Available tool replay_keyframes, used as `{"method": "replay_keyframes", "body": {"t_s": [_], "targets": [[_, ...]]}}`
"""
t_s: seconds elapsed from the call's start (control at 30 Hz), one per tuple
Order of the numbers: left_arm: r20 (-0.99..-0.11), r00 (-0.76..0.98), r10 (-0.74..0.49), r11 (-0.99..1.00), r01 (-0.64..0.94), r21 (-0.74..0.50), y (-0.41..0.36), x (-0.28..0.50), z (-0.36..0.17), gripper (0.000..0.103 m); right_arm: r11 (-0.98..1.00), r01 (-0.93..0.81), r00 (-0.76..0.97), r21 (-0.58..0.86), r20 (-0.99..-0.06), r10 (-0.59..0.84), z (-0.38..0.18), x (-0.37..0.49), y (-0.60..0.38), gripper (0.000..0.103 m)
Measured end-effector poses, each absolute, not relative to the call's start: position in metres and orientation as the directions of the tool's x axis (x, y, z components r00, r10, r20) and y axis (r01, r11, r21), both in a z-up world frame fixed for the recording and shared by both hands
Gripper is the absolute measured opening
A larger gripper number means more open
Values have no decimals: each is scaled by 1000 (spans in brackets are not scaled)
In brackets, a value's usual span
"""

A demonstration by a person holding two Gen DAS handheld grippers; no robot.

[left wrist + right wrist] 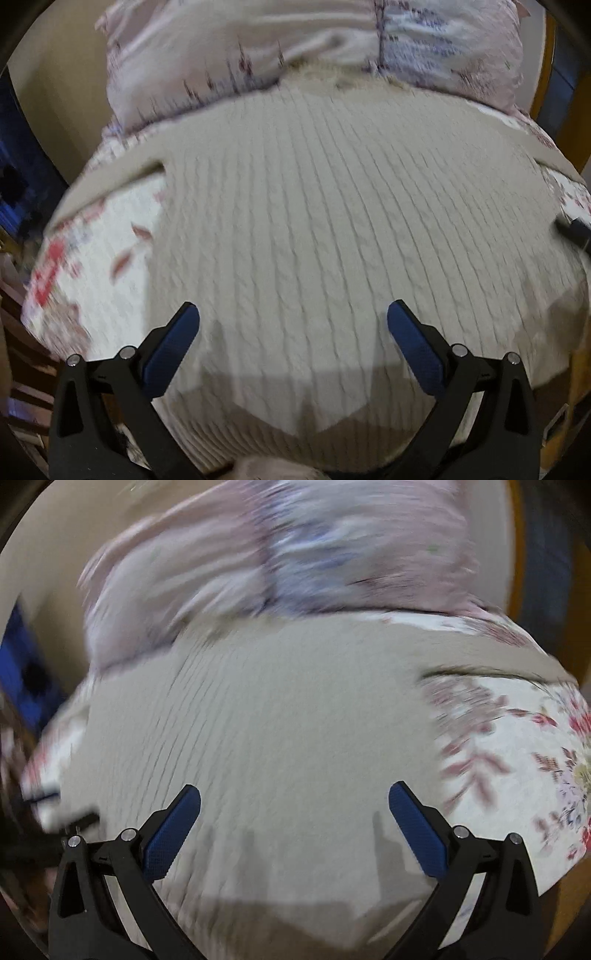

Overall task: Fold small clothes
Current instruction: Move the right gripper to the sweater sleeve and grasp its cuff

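Left gripper, through its own camera, I find spread wide and empty above the cable-knit sweater, whose ribs run straight ahead. Right gripper likewise gapes empty; sweater lies ahead-left on the floral quilt.

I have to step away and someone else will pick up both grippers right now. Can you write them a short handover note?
Left gripper: open, holding nothing, above the sweater's lower part.
Right gripper: open, holding nothing, also over the sweater.
The cream cable-knit sweater lies spread face-flat on the floral quilt, collar toward the pink pillow, one sleeve stretched sideways.
Done: garment looks laid out; no fold visible.
Left: fold the sleeves in, then the body. Both views are motion-blurred, so check the edges first.
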State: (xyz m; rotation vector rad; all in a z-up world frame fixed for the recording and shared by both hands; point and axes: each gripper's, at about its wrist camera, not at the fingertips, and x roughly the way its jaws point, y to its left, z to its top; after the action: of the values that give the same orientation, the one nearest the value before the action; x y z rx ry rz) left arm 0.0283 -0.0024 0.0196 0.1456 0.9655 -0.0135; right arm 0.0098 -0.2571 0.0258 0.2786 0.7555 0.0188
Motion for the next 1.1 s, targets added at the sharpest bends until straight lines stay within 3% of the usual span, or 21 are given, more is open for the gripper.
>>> {"method": "replay_keyframes", "body": {"t_s": [0.07,0.13,0.4,0.6,1.03,1.1], "targets": [[-802,596,32,991,83,102,2,39,29,101,923,157,750,351,-650,119,39,20,-298,101],[-797,604,-6,994,90,61,9,53,37,101,865,243,758,438,-642,112,47,33,-344,94],[-786,616,-48,997,82,3,27,109,56,101,646,523,713,556,-701,25,35,79,-465,54],[-779,593,-202,979,112,-169,43,146,53,101,492,654,660,574,-751,-2,6,96,-518,48],[-790,586,-184,982,83,-167,50,183,36,101,427,707,650,564,-756,-76,-13,103,-546,28],[-789,582,-196,980,83,-182,51,185,34,101,444,713,641,543,-762,-97,-13,104,-545,19]]}}
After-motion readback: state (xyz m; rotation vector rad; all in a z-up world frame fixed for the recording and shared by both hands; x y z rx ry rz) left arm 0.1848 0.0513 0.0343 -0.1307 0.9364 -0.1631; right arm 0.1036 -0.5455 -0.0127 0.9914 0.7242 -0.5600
